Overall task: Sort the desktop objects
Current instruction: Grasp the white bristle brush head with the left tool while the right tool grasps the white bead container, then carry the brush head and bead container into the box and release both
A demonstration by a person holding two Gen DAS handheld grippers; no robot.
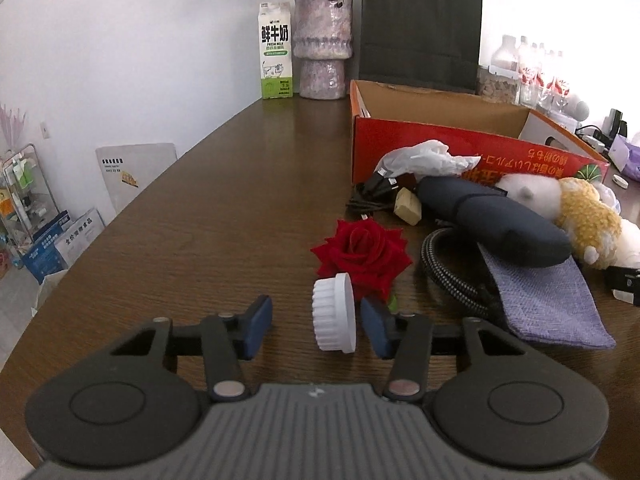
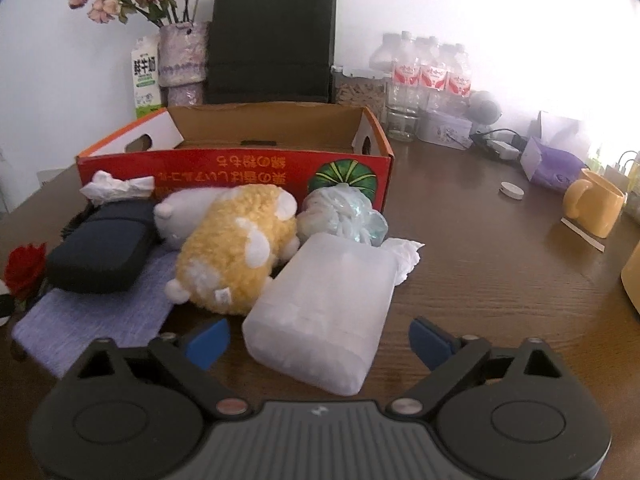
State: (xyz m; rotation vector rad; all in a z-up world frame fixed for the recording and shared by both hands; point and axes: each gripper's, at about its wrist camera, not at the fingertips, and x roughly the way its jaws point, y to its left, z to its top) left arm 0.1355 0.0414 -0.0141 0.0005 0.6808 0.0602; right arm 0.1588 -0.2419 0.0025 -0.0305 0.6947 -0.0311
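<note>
A white ribbed cap (image 1: 334, 314) stands on edge on the brown table (image 1: 200, 220), between the blue pads of my left gripper (image 1: 316, 326). The right pad is close beside the cap and the left pad stands clear of it, so this gripper is open. A red rose (image 1: 362, 254) lies just behind the cap. In the right wrist view, a translucent white pack (image 2: 324, 312) lies between the fingers of my right gripper (image 2: 320, 342), which is open wide with a gap on each side. A yellow and white plush toy (image 2: 236, 252) rests to the pack's left.
An open red cardboard box (image 2: 240, 168) stands behind the pile. Beside it lie a dark blue case (image 1: 500, 220), a purple cloth (image 1: 548, 304), a braided cable (image 1: 448, 276), crumpled tissue (image 1: 432, 156) and a bagged bundle (image 2: 344, 212). A yellow mug (image 2: 596, 208) stands far right.
</note>
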